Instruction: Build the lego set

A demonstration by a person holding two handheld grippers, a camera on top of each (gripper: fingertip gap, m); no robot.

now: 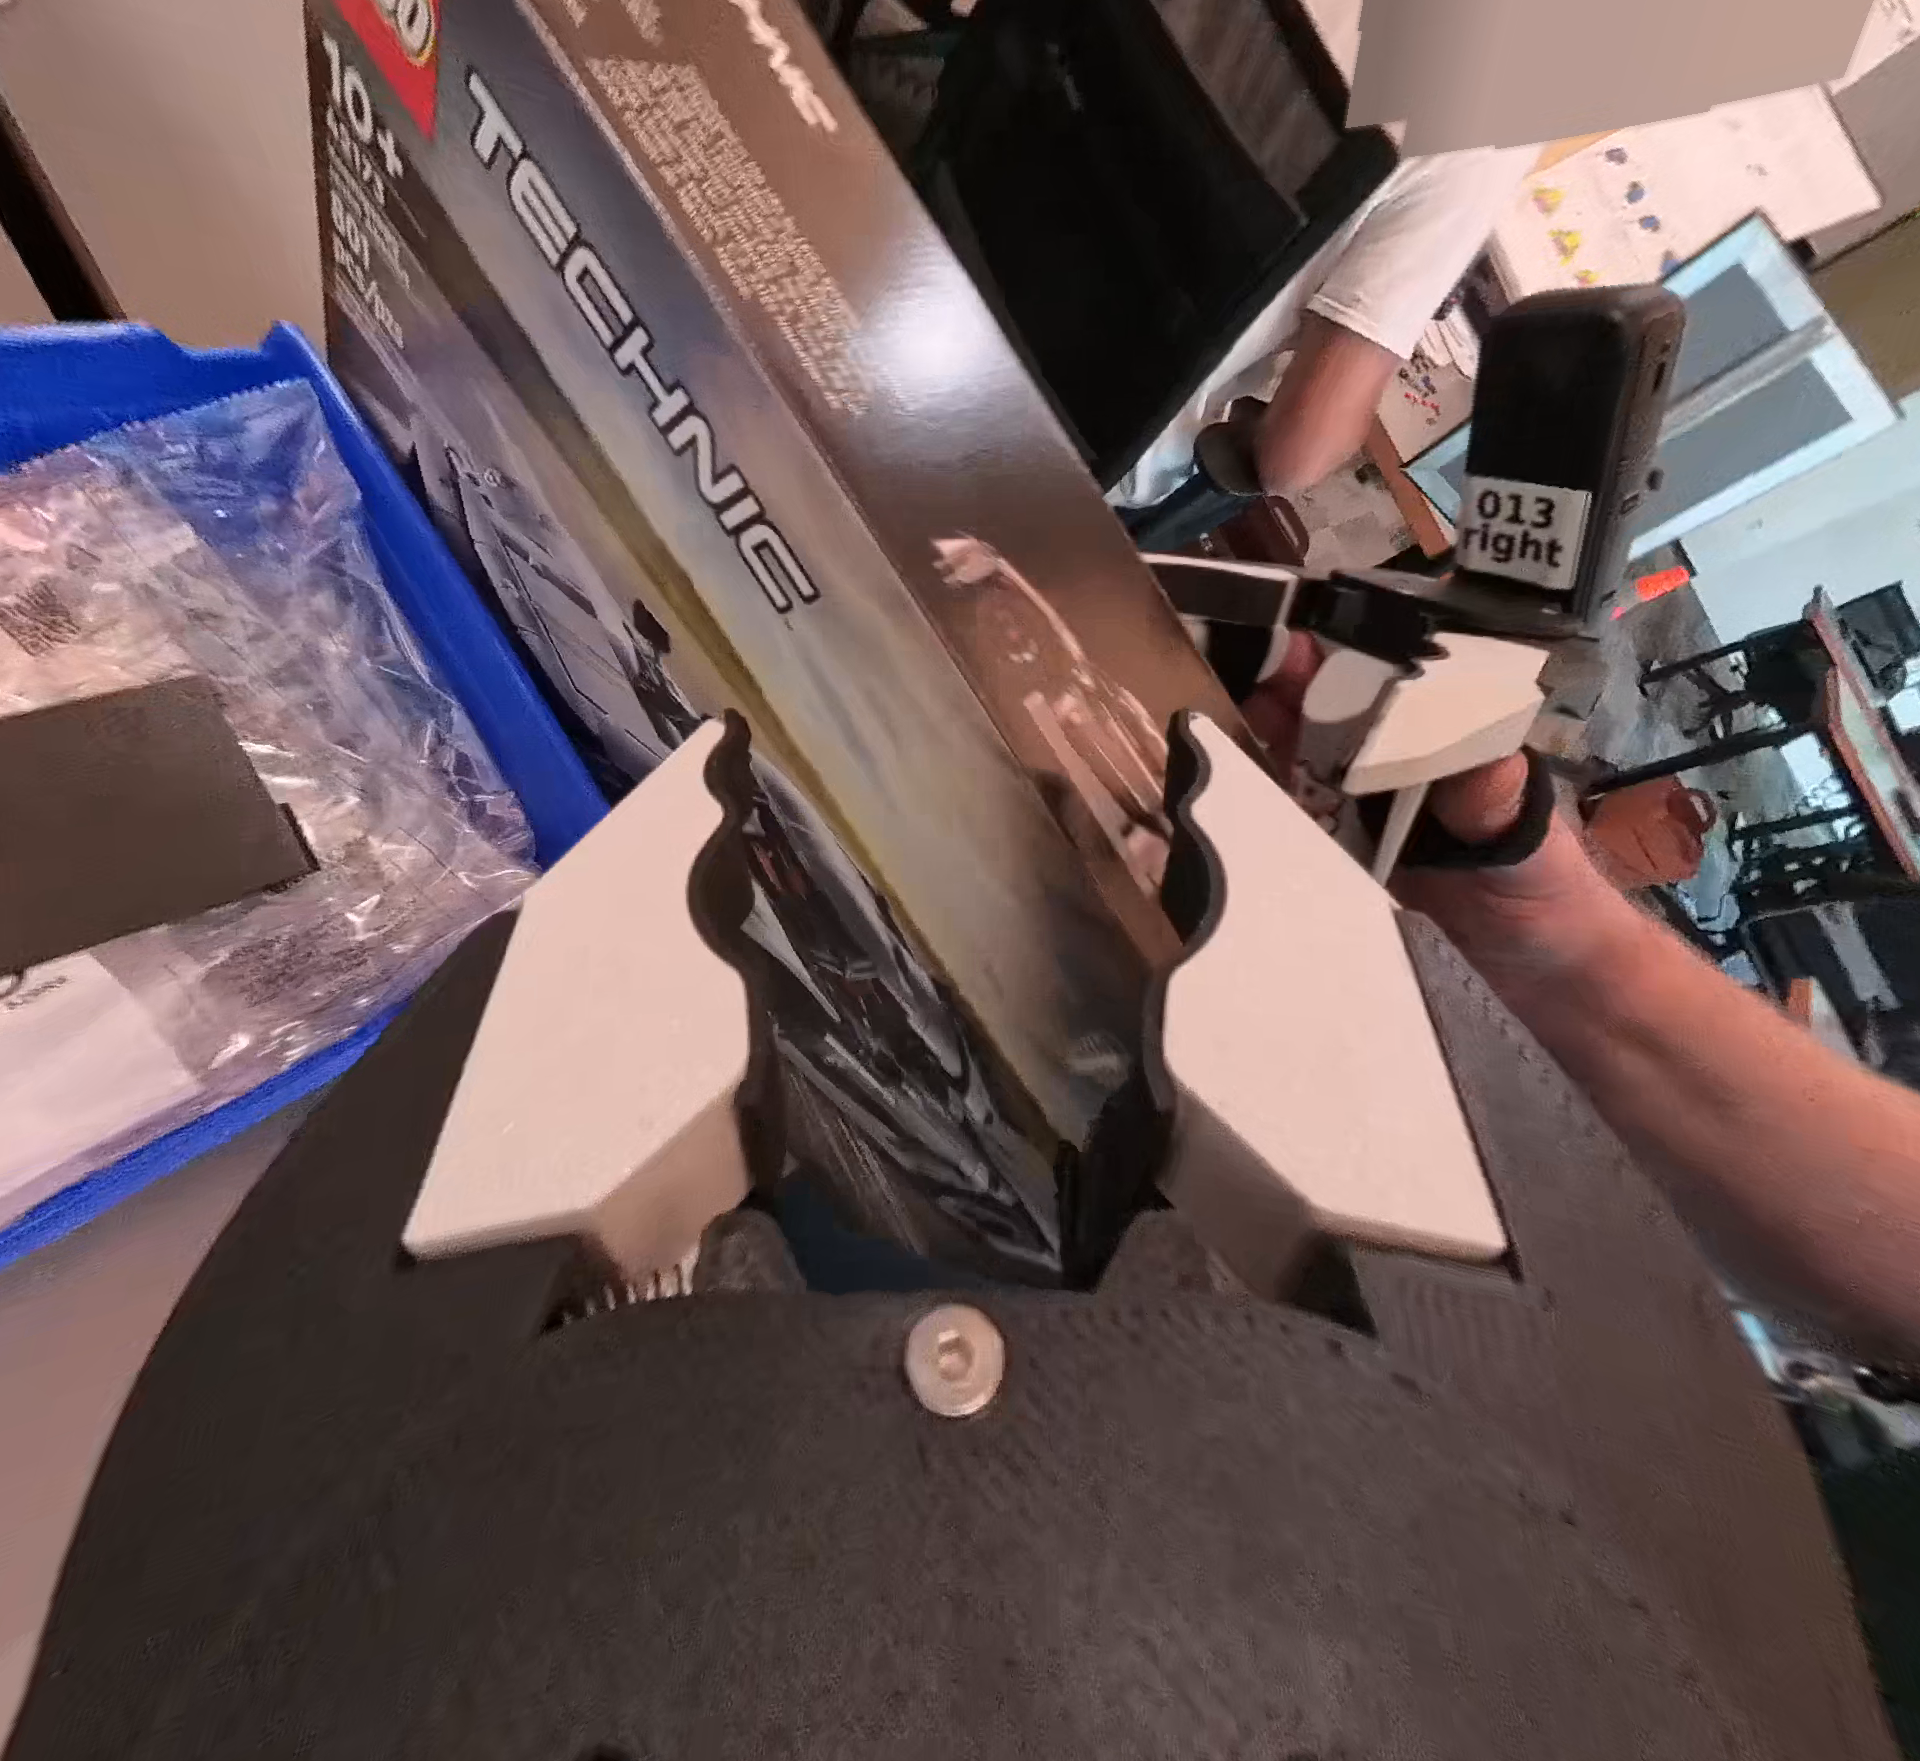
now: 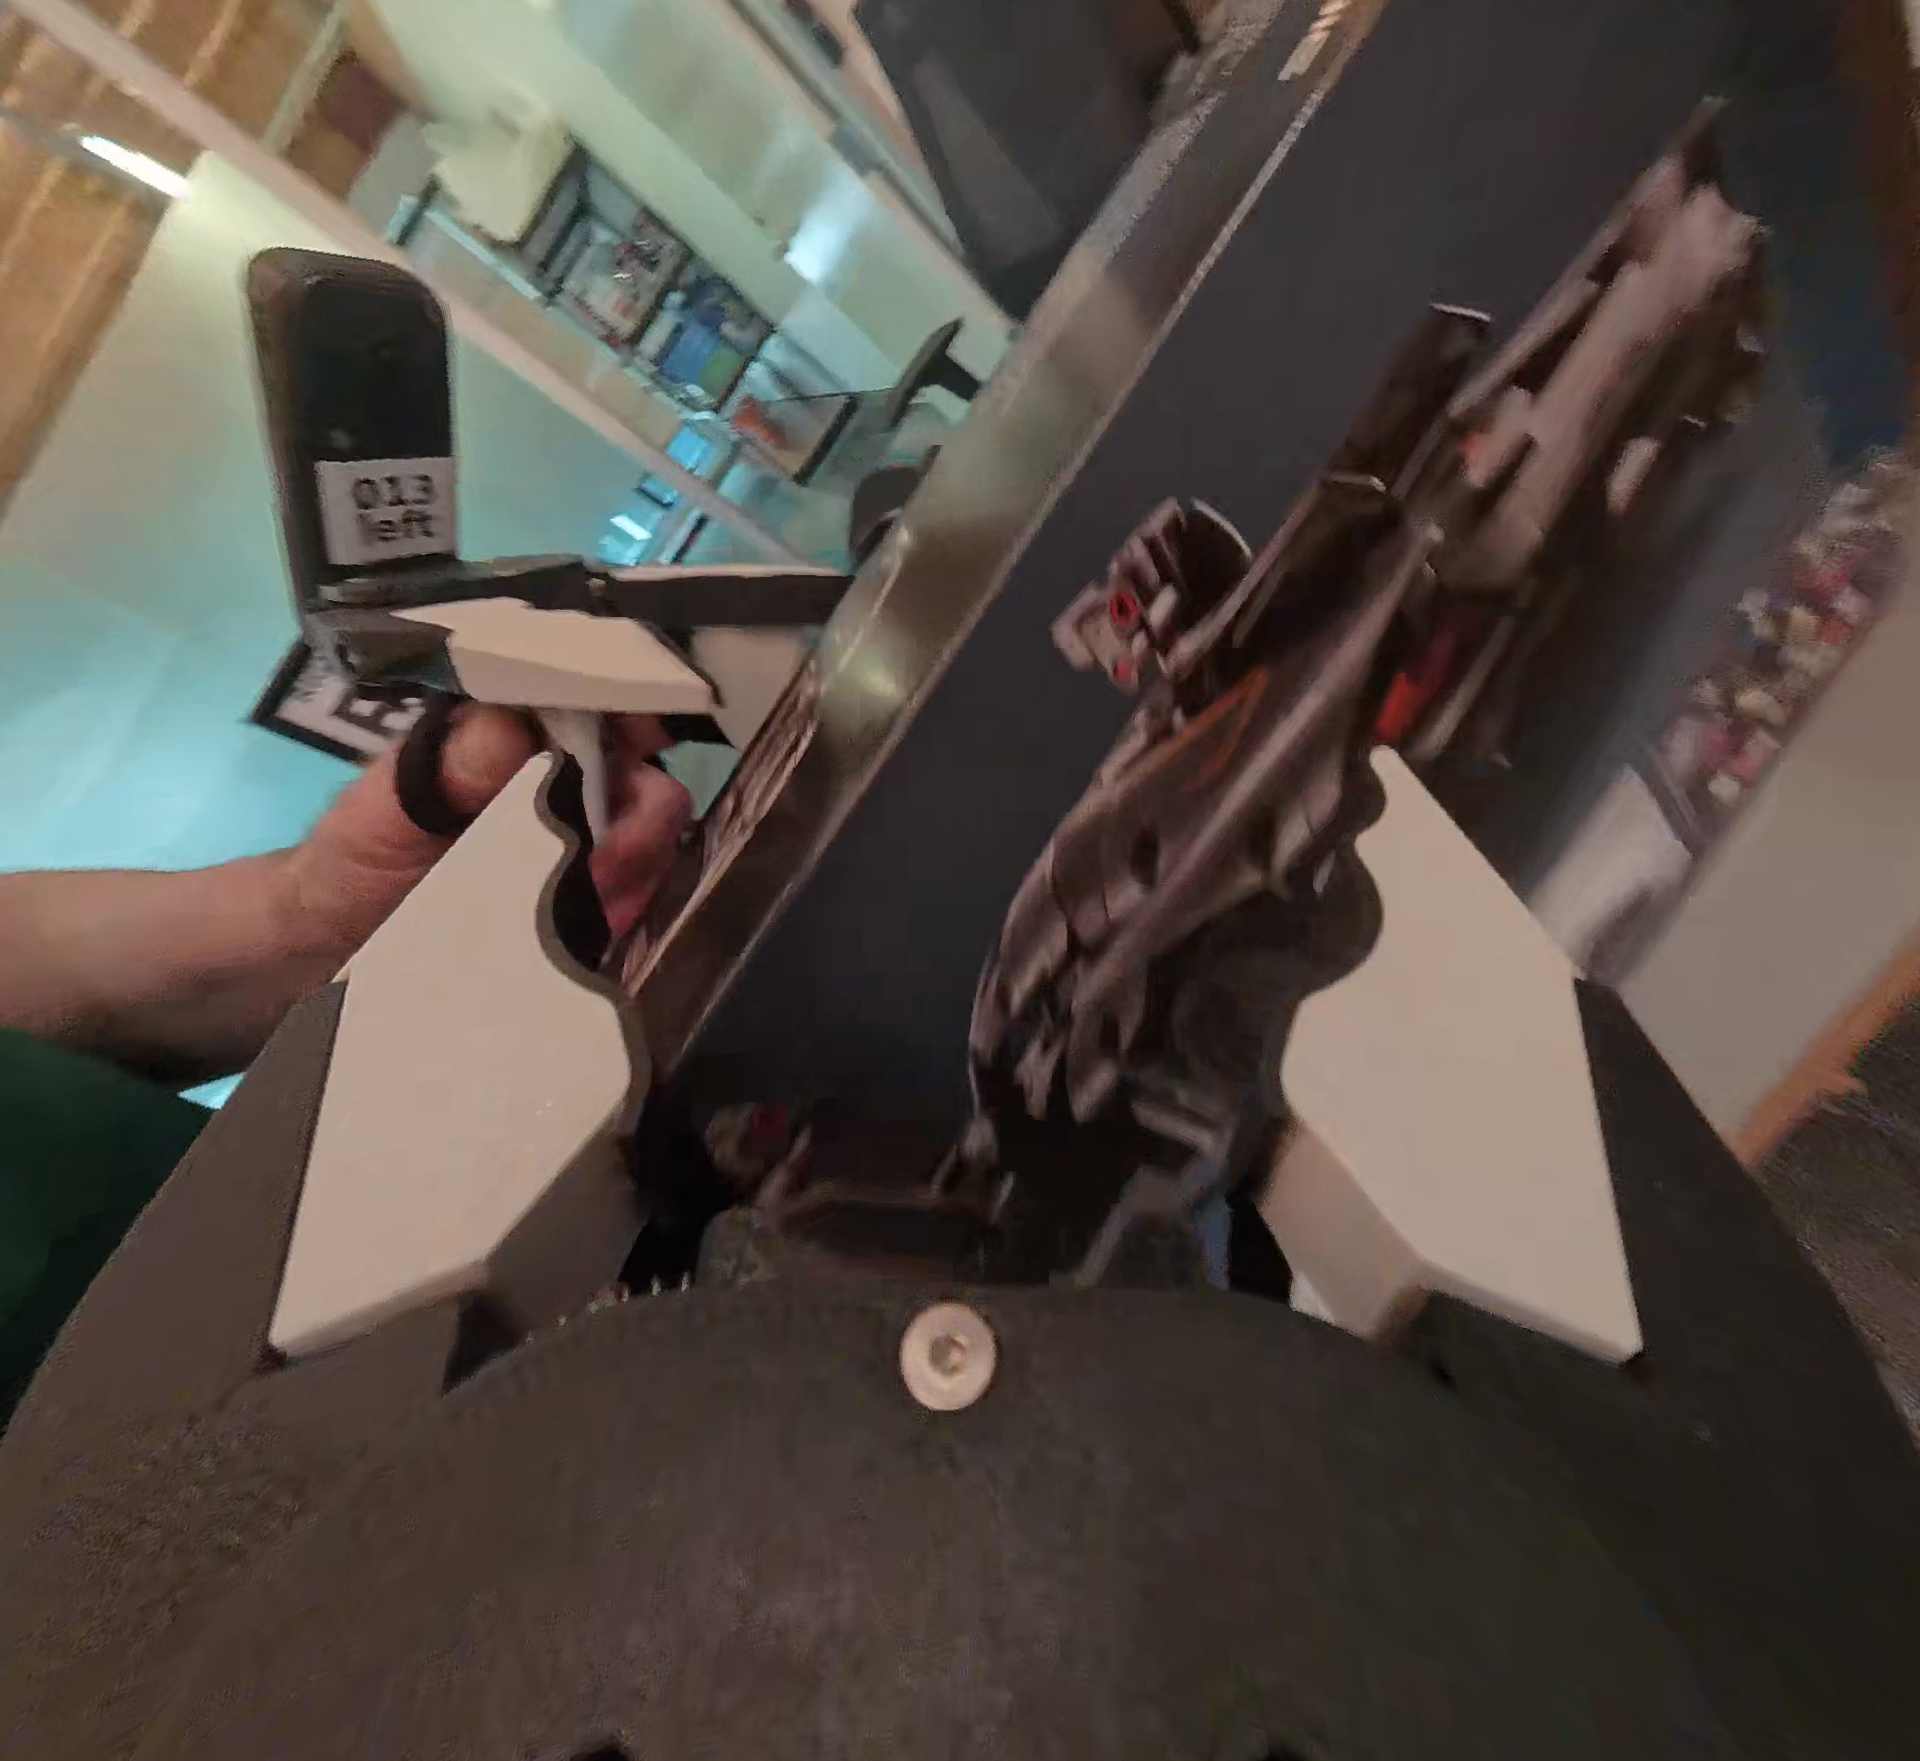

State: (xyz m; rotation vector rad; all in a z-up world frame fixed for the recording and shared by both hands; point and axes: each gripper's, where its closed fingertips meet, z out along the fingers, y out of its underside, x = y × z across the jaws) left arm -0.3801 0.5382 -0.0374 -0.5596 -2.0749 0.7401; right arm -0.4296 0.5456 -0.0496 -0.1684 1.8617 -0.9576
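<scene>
Lego box (image 1: 748,423): held up, tilted, between both grippers, just right of the blue bin (image 1: 457,568).
Left gripper (image 1: 951,880): fingers clamp the box's near edge.
Right gripper (image 2: 956,880): fingers wide, box corner between them; whether they press it, cannot tell.
Blue bin: at left, holds clear plastic bags (image 1: 239,672) and a booklet (image 1: 73,1067).
Person's hand (image 1: 1496,870): on the right gripper's trigger.
</scene>
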